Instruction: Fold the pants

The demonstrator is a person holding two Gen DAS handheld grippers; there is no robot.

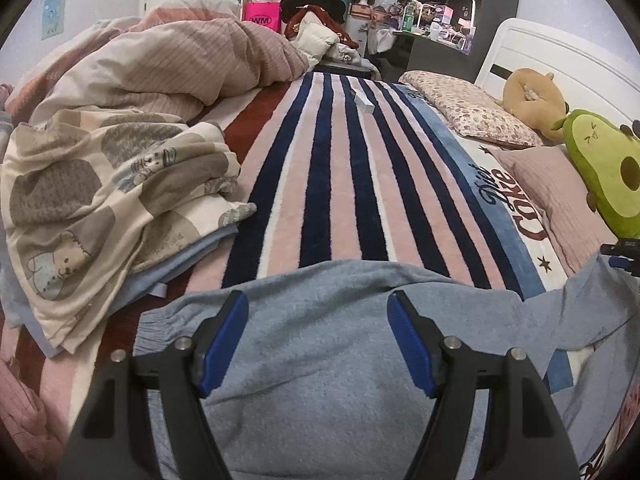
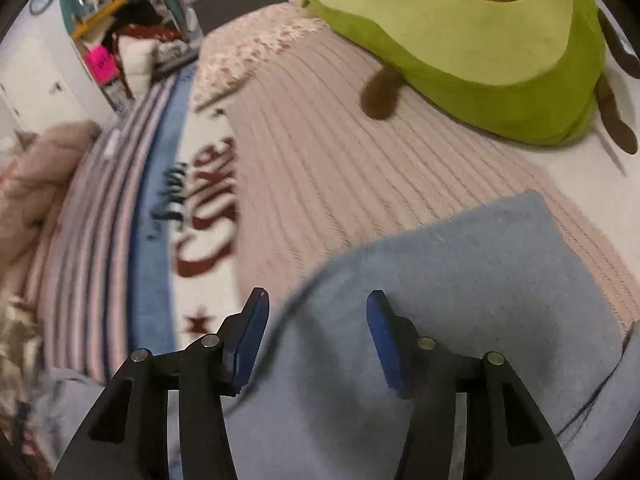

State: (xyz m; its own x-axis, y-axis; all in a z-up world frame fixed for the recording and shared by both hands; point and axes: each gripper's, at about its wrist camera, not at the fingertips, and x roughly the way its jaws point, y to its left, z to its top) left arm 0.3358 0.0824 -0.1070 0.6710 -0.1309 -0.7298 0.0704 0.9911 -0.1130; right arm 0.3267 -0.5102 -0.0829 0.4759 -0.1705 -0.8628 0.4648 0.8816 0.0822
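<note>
Two claws: both hang over the pants on the bed, each with its blue pads spread and nothing pinched between them.
Left claw (image 1: 316,340): jaws wide, grey-blue cloth lying flat below the gap; pads do not press it.
Right claw (image 2: 316,340): jaws partly apart over a pant edge; whether the pads touch the cloth I cannot tell, the view is blurred.
Pants (image 1: 320,360): grey-blue, spread across the near end of the bed at 6 o'clock, cuff at 9 o'clock, one part running off toward 3 o'clock.
Bed: covered by a striped blanket (image 1: 340,184) in navy, pink and white, with lettering along its 3 o'clock border.
Room: a crumpled duvet (image 1: 160,72) at 10 o'clock, cluttered shelves (image 1: 440,8) at 1 o'clock, a pink bag (image 1: 262,16) at 12 o'clock.
Left view only: a printed bear sheet (image 1: 100,208) at 9 o'clock, a floral pillow (image 1: 472,108), a tan plush (image 1: 532,96), a white headboard (image 1: 560,60).
Right view only: a ribbed pink cover (image 2: 340,168) under the avocado plush (image 2: 480,48) at 1 o'clock, with a pant end (image 2: 460,280) lying on that cover.
</note>
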